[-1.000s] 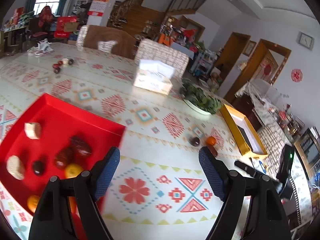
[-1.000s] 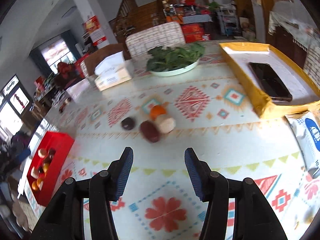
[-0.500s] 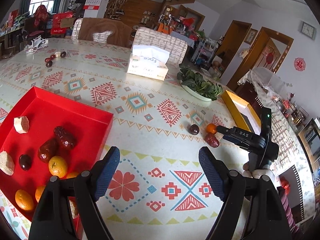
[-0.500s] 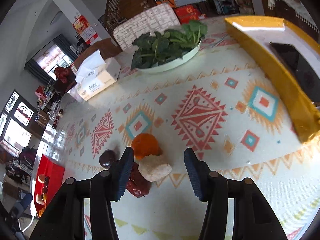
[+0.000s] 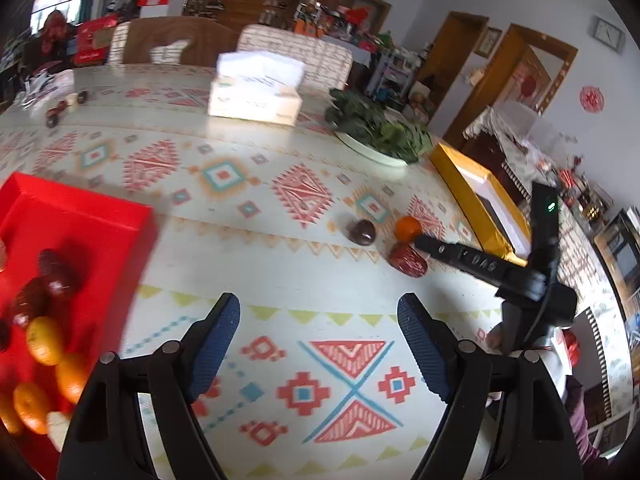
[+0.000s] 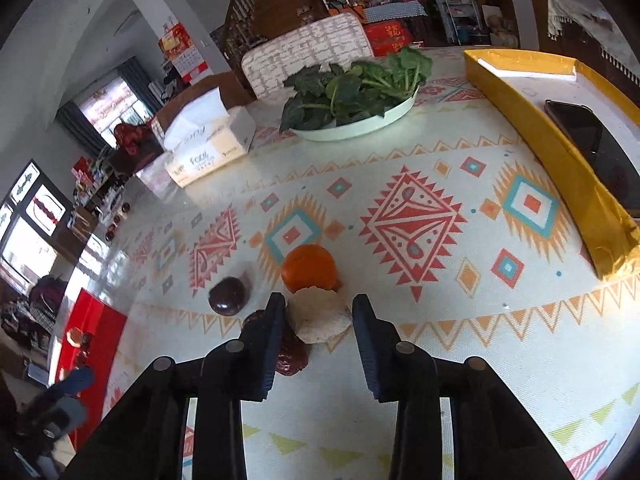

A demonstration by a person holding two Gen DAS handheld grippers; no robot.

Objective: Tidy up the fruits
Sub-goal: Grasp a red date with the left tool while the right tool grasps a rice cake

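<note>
The pale fruit piece [image 6: 320,314] sits between the fingers of my spread right claw [image 6: 319,316], not yet pinched. Only my left view shows my left claw [image 5: 319,324], spread over bare cloth, beside the red tray [image 5: 80,216].

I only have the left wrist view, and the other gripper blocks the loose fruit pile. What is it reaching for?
Observer: A pale rough chunk sits between the right gripper's fingers, just in front of the orange.
Operator: Gripped yet?
Observer: Cannot tell; the fingers flank it very closely.
Operator: Where exactly is the red date?
Observer: The red date lies partly under one finger, beside the chunk.
</note>
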